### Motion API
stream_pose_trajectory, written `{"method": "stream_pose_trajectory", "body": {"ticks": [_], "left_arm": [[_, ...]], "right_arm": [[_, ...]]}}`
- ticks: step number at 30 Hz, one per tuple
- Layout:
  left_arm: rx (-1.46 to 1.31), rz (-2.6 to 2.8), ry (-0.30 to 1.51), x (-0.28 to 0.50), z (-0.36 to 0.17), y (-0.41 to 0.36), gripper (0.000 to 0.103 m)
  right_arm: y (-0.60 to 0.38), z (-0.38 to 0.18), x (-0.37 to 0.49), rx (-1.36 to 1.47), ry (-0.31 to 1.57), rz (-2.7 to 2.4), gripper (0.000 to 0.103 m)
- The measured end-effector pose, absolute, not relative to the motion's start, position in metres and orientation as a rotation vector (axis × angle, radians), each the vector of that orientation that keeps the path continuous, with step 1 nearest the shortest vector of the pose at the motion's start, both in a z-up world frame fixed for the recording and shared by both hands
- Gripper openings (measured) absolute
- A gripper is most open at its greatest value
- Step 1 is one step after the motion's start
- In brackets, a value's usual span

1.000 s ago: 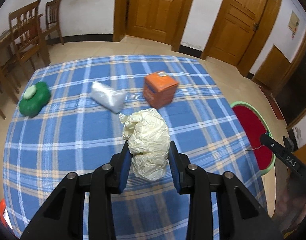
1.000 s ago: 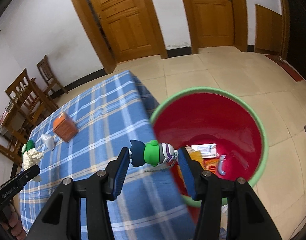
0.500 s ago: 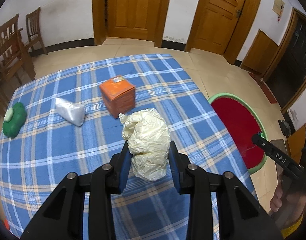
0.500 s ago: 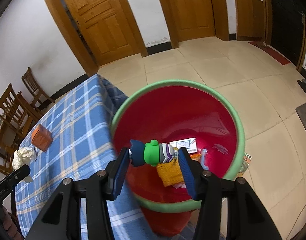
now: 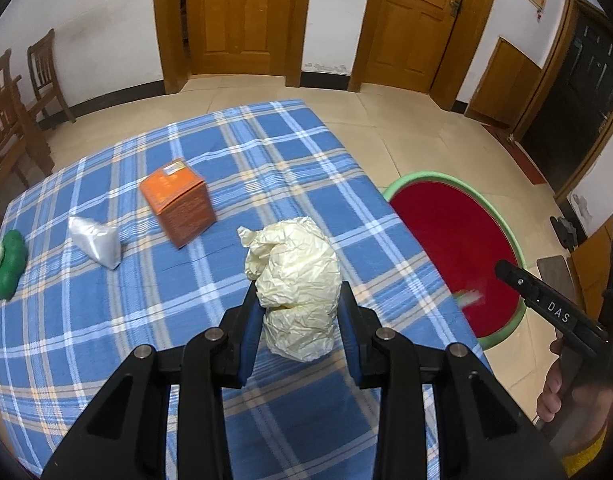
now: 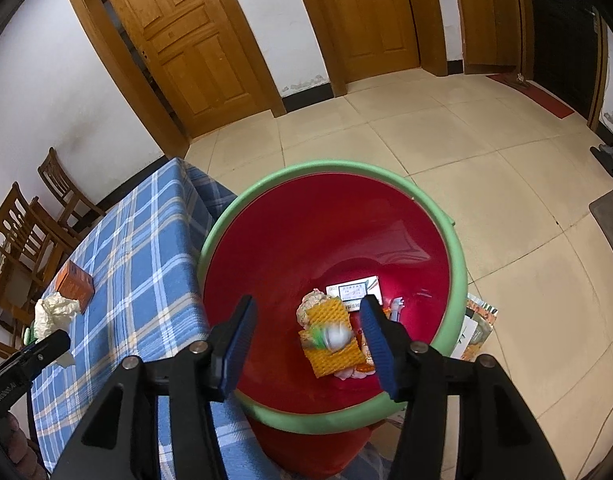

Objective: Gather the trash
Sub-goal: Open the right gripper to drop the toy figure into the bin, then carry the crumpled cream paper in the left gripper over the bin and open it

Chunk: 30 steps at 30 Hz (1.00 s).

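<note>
My left gripper [image 5: 300, 296] is shut on a crumpled cream paper ball [image 5: 294, 256], held above the blue checked tablecloth [image 5: 266, 152]. The red bin with a green rim [image 6: 458, 248] stands on the floor by the table's right edge. My right gripper [image 6: 306, 308] hangs over the bin, its jaws opening with nothing pressed between them. Below them a green and white toy [image 6: 332, 336] falls, blurred, onto the trash in the bin. An orange box [image 5: 178, 204], a silver pouch [image 5: 96, 242] and a green object [image 5: 6, 264] lie on the table.
Wooden chairs [image 5: 10, 112] stand past the table's left end. Two wooden doors [image 5: 238, 16] line the far wall across a tiled floor [image 6: 486, 152]. A packet [image 6: 480, 326] lies on the floor beside the bin. Several pieces of trash lie in the bin's bottom.
The right gripper moved from the table's edge to over the bin and let go of the green toy, which now falls. The left gripper carried the paper ball rightward, toward the bin.
</note>
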<state>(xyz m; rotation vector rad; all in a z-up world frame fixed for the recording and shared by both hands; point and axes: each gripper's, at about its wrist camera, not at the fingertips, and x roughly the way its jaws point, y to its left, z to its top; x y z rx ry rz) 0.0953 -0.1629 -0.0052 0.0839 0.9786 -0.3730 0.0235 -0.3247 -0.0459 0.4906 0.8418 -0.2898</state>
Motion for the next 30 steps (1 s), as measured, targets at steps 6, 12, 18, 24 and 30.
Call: {"method": "stream_pose_trajectory", "body": {"ticks": [6,12,18,24,30], "left_arm": [[0.112,-0.414,0.973,0.096,-0.006,-0.182,0.036],[0.142,-0.47,0.965,0.095,-0.008,-0.206,0.036],[0.168,-0.525,0.961,0.092,-0.012,-0.231,0.036],[0.177,-0.573,0.963,0.094,-0.017,-0.256,0.036],[0.195,-0.598,0.968,0.1,-0.023,-0.275,0.036]], "right_arm": [[-0.33,-0.042,0.02,0.503,0.822,-0.297,0.057],[-0.334,-0.036,0.015,0.496,0.803,-0.313,0.058],[-0.342,-0.036,0.01,0.517,0.801,-0.332,0.058],[-0.351,-0.04,0.007,0.525,0.818,-0.349,0.058],[-0.361,-0.045,0.007,0.546,0.822,-0.362,0.058]]}}
